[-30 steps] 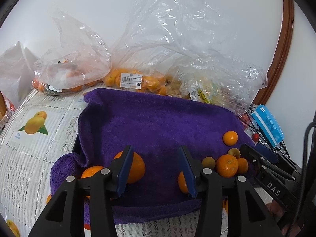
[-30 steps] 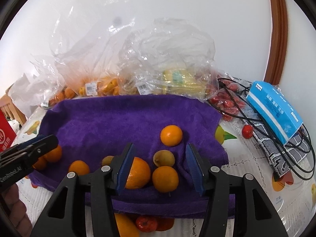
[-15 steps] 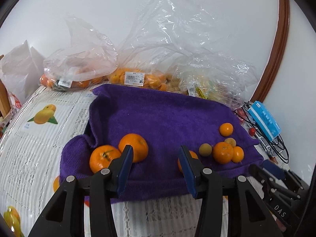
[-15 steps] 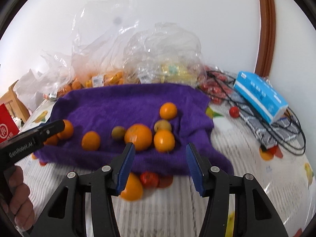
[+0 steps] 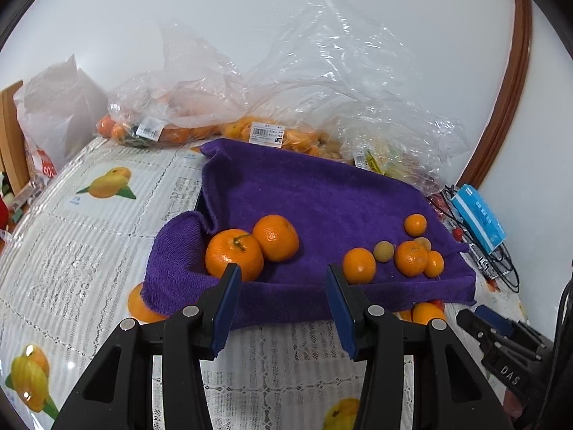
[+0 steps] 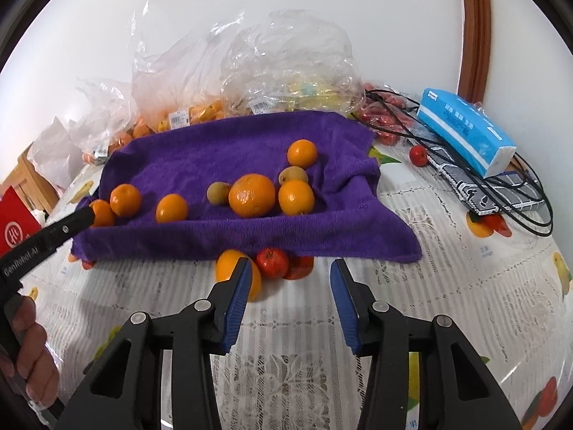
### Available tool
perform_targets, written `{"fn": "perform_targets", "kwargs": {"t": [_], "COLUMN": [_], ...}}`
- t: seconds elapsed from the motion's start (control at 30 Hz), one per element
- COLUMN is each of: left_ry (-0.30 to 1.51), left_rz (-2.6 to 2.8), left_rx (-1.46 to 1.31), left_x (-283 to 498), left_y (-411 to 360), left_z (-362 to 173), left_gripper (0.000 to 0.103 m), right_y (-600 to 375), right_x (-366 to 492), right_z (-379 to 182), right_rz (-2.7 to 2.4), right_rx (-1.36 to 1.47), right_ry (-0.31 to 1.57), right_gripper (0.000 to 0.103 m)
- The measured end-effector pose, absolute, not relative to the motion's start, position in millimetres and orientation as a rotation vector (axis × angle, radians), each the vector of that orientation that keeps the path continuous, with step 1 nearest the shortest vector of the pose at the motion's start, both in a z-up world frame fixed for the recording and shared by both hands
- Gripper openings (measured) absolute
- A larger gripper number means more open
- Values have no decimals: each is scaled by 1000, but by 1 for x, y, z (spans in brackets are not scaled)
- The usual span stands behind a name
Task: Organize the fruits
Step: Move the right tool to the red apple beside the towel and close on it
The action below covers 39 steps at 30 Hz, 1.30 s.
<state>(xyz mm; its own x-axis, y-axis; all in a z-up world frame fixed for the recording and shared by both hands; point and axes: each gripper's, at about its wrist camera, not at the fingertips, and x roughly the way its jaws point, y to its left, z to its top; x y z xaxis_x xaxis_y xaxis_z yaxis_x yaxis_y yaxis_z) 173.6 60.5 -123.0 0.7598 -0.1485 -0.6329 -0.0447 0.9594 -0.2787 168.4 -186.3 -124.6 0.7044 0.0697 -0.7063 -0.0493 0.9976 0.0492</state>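
Observation:
A purple towel [image 5: 308, 200] [image 6: 229, 150] lies over a raised tray on the table. Several oranges and small yellow-green fruits sit on it: two big oranges [image 5: 234, 253] at its left, a cluster [image 5: 411, 258] at its right, with a large orange [image 6: 251, 195] in the right wrist view. An orange [image 6: 234, 272] and a small red apple [image 6: 272, 262] lie on the table under the towel's front edge. My left gripper [image 5: 283, 304] is open and empty before the towel. My right gripper [image 6: 290, 295] is open and empty, near the loose orange.
Clear plastic bags of fruit [image 5: 265, 132] [image 6: 286, 68] line the wall behind the towel. A blue tissue pack [image 6: 465, 136], black cables [image 6: 476, 179] and small red fruits [image 6: 419, 155] lie at the right. A lace tablecloth with fruit prints [image 6: 286, 365] covers the table.
Both grippers have pulled back and up from the towel. The fruits now lie farther ahead, and the orange and apple under the towel's front edge have come into view. Both stay open.

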Motion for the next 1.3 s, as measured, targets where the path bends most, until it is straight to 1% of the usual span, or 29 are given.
{"fn": "perform_targets", "kwargs": {"t": [0.13,0.33,0.53,0.67,0.87,1.3], "left_ry": [720,722,731,739,736,729], "left_rz": [-60,-69,-82,-80,-79,-73], "left_rx": [-301,-293,-294,-292,-282,-262], "left_x": [176,176,177,178,178,178], "left_y": [63,61,58,58,56,52], "left_z": [-125,-125,-126,-127,-128,-127], "left_gripper": [46,46,46,46,48,48], "right_y": [-185,-181,-178,-184,-192,-174], "right_x": [166,173,179,186,190,195], "right_z": [-127,-134,-133,-134,-141,-150], "right_rz": [64,74,74,72,84,142], "right_rx": [25,27,14,30,40,-41], "right_ry": [800,817,786,805,829,843], "right_gripper": [41,41,41,37,36,36]}}
